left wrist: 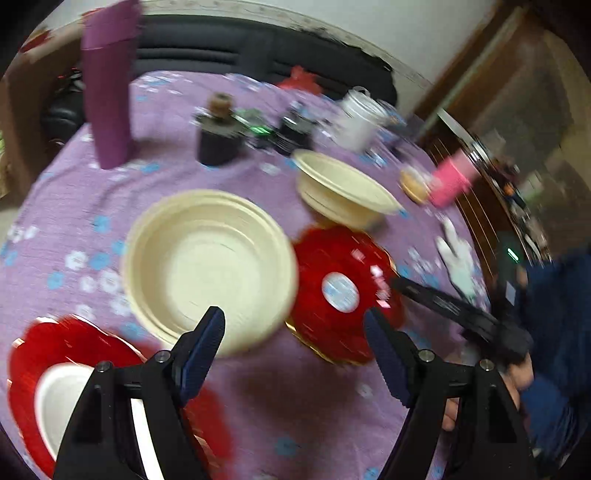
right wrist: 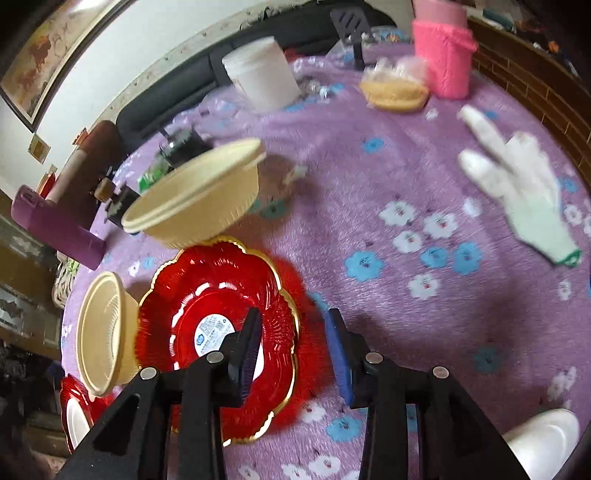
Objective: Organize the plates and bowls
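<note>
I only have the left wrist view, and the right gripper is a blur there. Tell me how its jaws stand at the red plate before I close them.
Observer: The right gripper is open, straddling the gold rim of the red plate: one finger above the plate, the other above the cloth.
Operator: Report anything close beside it.
Observer: A white rounded object sits low at its right; I cannot tell what it is.
Operator: Name something else I miss.
Observer: A black slotted spatula shows beside the pink cup.
</note>
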{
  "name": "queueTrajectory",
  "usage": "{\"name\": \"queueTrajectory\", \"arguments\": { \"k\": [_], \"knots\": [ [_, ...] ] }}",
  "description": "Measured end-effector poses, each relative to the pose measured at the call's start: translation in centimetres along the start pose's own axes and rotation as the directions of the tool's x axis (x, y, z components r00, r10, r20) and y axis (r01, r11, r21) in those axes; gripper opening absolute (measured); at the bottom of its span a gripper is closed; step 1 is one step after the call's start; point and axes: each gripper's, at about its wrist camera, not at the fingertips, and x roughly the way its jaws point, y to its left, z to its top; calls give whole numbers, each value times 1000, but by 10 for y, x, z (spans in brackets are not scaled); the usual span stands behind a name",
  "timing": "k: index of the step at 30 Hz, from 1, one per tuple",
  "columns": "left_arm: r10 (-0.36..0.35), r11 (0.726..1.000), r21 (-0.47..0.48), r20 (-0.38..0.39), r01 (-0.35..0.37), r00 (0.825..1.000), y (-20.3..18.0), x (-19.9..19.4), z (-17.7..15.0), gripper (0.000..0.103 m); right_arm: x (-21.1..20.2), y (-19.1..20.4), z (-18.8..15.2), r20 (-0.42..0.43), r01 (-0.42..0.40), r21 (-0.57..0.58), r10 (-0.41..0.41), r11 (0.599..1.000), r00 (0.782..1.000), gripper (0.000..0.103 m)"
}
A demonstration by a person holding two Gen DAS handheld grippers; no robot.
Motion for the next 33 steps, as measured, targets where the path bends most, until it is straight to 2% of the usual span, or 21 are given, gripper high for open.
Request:
{"name": "queueTrajectory", "arguments": {
  "k": [2, 3, 4, 6, 10, 15, 18, 21, 22, 23, 24, 28, 33],
  "knots": [
    [-8, 1000, 18, -27, 9, 1000, -10, 6, -11, 77, 13, 3, -1, -37, -34, -1, 34, 999, 999, 35],
    [-10, 1000, 19, -35, 10, 999, -13, 8, -15, 77, 18, 4, -4, -58, -41, 6, 41, 999, 997, 19],
    [-13, 1000, 18, -42, 13, 999, -14, 10, -20, 77, 21, 4, -6, -78, -38, -4, 37, 999, 996, 13],
    [-15, 1000, 17, -54, 15, 998, -15, 12, -28, 77, 18, 6, -8, -95, -45, -36, 42, 998, 995, 12],
    [-9, 1000, 3, -77, 10, 997, -8, 21, -43, 77, -1, 2, -17, -151, -21, -129, 1, 991, 989, 12],
    [-5, 1000, -1, -132, 5, 991, -14, 46, -52, 76, -16, -20, -32, -261, -101, -186, 50, 977, 964, 12],
    [9, 1000, 4, -172, -9, 985, -22, 66, -55, 76, -15, -24, -32, -256, -90, -206, 35, 974, 966, 12],
    [26, 1000, 4, -192, -26, 981, -28, 85, -54, 65, -15, -27, -36, -245, -80, -209, 27, 975, 969, 14],
    [39, 999, 13, -167, -37, 985, -30, 86, -53, 63, -14, -26, -37, -240, -76, -212, 23, 974, 970, 15],
    [46, 999, 22, -155, -43, 987, -32, 87, -52, 55, -13, -24, -38, -231, -75, -213, 24, 974, 973, 15],
    [54, 998, 22, -160, -51, 986, -33, 90, -52, 54, -11, -24, -38, -220, -83, -211, 36, 974, 975, 15],
    [72, 997, 9, -147, -72, 986, -34, 84, -54, 48, -13, -26, -36, -171, -84, -201, 50, 976, 984, 14],
    [75, 997, 38, -68, -73, 995, -43, 47, -57, 48, -37, -23, -43, -124, -94, -205, 69, 974, 990, 14]
  ]
}}
